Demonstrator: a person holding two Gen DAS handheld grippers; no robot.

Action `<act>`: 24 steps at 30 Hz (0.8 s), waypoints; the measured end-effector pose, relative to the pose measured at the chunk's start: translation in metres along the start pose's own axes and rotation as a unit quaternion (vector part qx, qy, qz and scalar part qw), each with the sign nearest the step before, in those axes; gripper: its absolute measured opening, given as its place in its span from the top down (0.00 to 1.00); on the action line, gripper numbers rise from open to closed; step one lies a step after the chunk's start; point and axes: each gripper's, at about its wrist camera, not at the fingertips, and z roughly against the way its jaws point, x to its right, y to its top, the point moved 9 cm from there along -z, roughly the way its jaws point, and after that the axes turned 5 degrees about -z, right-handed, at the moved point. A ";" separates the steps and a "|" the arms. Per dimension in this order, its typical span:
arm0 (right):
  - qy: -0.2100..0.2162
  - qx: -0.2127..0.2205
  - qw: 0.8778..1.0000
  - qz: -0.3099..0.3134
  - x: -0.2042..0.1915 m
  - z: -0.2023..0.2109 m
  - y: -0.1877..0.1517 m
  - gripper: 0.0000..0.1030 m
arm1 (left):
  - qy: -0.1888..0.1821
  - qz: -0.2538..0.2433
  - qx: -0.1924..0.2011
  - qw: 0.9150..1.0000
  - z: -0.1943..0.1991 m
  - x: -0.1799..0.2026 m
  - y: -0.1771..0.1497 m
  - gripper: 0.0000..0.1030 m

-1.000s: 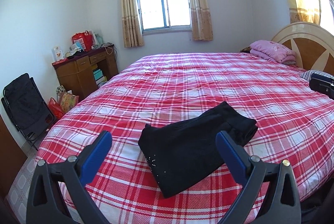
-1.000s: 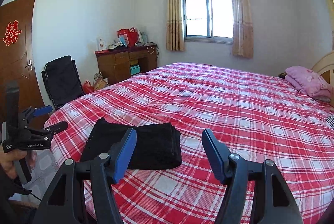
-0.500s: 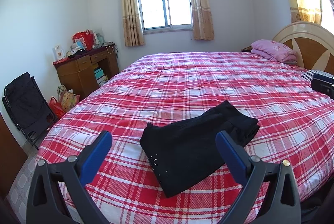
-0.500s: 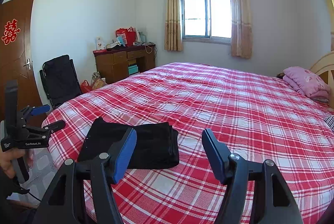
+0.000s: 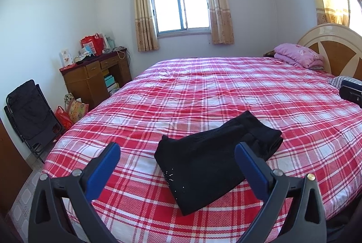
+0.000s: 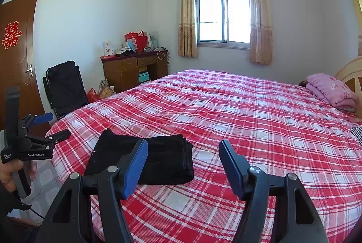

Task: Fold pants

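A brown door (image 6: 18,57) with a red paper cutout stands at the far left of the right wrist view. Next to it, a folded black chair (image 5: 29,114) leans by the wall. Red and patterned bags (image 5: 71,110) sit on the floor between the chair and a wooden desk (image 5: 90,82); the desk top carries a red bag and small boxes. A curtained window (image 5: 181,9) is set in the far wall.

The bed (image 5: 226,89), covered with a red and white checked sheet, fills the middle of both views. The left hand-held gripper (image 5: 177,153) is held above the near edge of the bed; its blue pads (image 5: 106,163) stand wide apart with nothing between them. In the right wrist view a hand (image 6: 10,175) grips its handle.

The black pants (image 5: 210,157) lie folded in a compact stack on the sheet, near the front edge of the bed. They are clear of both grippers.

The right hand-held gripper (image 6: 183,158) is also open and empty, positioned above the sheet just right of the pants.

A folded pink blanket (image 5: 298,57) rests at the head of the bed, against the headboard (image 5: 334,50).
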 end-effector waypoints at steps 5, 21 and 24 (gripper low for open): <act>0.000 0.000 1.000 0.003 -0.002 0.001 -0.001 0.35 | 0.002 0.010 0.010 1.000 0.003 -0.002 0.003 0.00; -0.004 -0.011 1.000 0.020 -0.007 -0.005 -0.006 0.35 | 0.009 0.023 -0.008 1.000 -0.007 -0.012 -0.007 0.00; -0.005 -0.014 1.000 0.026 -0.010 -0.006 -0.009 0.35 | 0.010 0.025 -0.009 1.000 -0.009 -0.014 -0.008 0.00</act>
